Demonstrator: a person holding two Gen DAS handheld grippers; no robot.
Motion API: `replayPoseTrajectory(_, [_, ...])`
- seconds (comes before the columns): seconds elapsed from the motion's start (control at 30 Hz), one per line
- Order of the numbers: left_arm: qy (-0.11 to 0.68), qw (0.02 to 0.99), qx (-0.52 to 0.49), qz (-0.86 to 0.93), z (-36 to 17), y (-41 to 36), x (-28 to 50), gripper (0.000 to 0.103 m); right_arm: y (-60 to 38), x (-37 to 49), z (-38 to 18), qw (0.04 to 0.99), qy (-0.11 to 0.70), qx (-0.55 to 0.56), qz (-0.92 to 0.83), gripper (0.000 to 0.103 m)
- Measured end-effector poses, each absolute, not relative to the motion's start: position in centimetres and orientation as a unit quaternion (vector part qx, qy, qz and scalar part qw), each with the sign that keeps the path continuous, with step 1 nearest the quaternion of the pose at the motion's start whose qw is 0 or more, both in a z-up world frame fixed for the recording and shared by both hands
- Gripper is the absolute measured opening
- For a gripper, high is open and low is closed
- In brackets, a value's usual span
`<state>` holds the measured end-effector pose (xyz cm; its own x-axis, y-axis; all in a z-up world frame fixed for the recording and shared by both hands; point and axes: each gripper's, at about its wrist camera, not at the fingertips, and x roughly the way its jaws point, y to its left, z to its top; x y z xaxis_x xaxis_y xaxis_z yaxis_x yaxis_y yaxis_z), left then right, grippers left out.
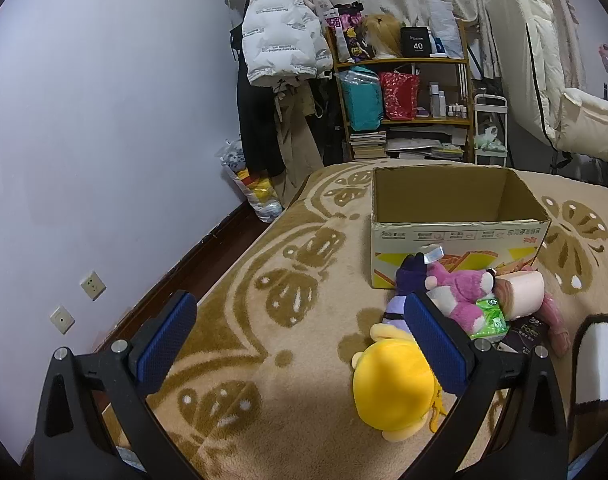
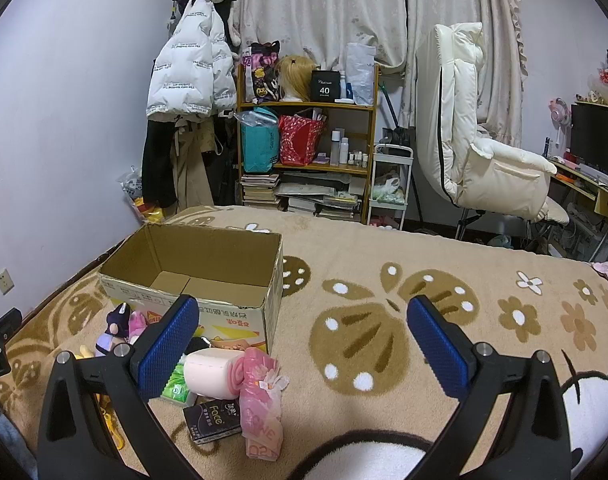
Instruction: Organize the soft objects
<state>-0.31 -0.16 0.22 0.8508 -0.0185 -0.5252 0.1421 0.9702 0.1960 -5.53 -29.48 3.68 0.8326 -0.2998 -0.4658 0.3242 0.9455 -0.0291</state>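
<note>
An open empty cardboard box [image 1: 456, 236] stands on the patterned blanket; it also shows in the right wrist view [image 2: 208, 280]. In front of it lies a pile: a yellow plush [image 1: 392, 384], a purple plush [image 1: 408, 280], a pink plush bear [image 1: 464, 292], a pale pink roll [image 1: 522, 294] [image 2: 212, 372], a green tissue pack [image 1: 490, 316] [image 2: 176, 390], a black "Face" pack [image 2: 212, 424] and a pink bag [image 2: 262, 412]. My left gripper [image 1: 300, 316] is open and empty, left of the pile. My right gripper [image 2: 302, 320] is open and empty, right of the pile.
The blanket [image 2: 384, 320] covers a bed with a wall along its left side [image 1: 104, 120]. Behind the bed stand a cluttered shelf [image 2: 308, 136], hanging coats [image 2: 188, 80], a white cart [image 2: 390, 184] and a cream recliner chair [image 2: 484, 160]. A desk [image 2: 592, 184] is at far right.
</note>
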Motion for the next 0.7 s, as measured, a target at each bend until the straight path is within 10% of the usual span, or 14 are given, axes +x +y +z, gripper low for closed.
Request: replayPoseTrajectory(0.7, [0.267,0.956,0.117,-0.043,0.25,-0.37,-0.46,0.103,-29.34,-5.65,3.69,0.956,0.241,0.029,-0.165,0.103])
